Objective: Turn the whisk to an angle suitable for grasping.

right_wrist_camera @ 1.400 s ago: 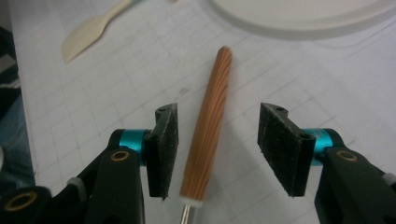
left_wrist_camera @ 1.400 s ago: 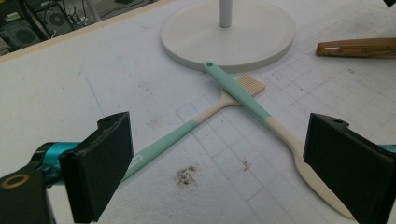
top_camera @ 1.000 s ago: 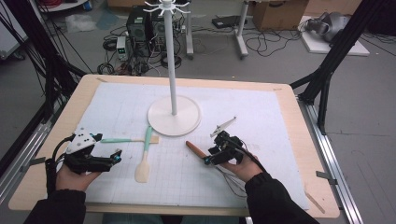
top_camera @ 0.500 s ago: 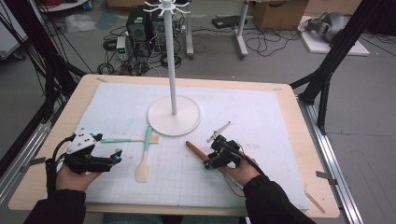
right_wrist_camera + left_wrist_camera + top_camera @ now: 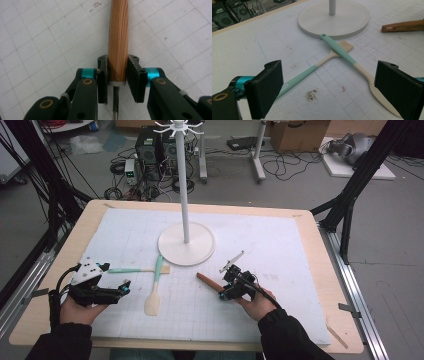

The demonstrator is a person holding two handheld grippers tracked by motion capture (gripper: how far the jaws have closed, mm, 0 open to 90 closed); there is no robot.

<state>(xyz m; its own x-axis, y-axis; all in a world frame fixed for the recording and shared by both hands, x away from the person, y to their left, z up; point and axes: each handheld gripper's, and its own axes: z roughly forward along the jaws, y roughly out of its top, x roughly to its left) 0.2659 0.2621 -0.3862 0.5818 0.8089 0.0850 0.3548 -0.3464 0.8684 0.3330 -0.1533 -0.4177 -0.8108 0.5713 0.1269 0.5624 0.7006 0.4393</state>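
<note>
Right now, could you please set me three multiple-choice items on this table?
1. Where is the wooden handle?
A. Between the right gripper's jaws
B. Hanging on the stand
C. Under the spatula

2. How many teal utensils lie on the mat?
A. One
B. Two
C. Four

3. How do the left gripper's jaws stand?
A. Shut on a utensil
B. Shut on nothing
C. Open

Key:
1 A: the wooden handle sits in the right gripper, whose jaws have just been closing on it.
2 B: two teal utensils lie crossed.
3 C: the left gripper has wide jaws with nothing gripped.
</note>
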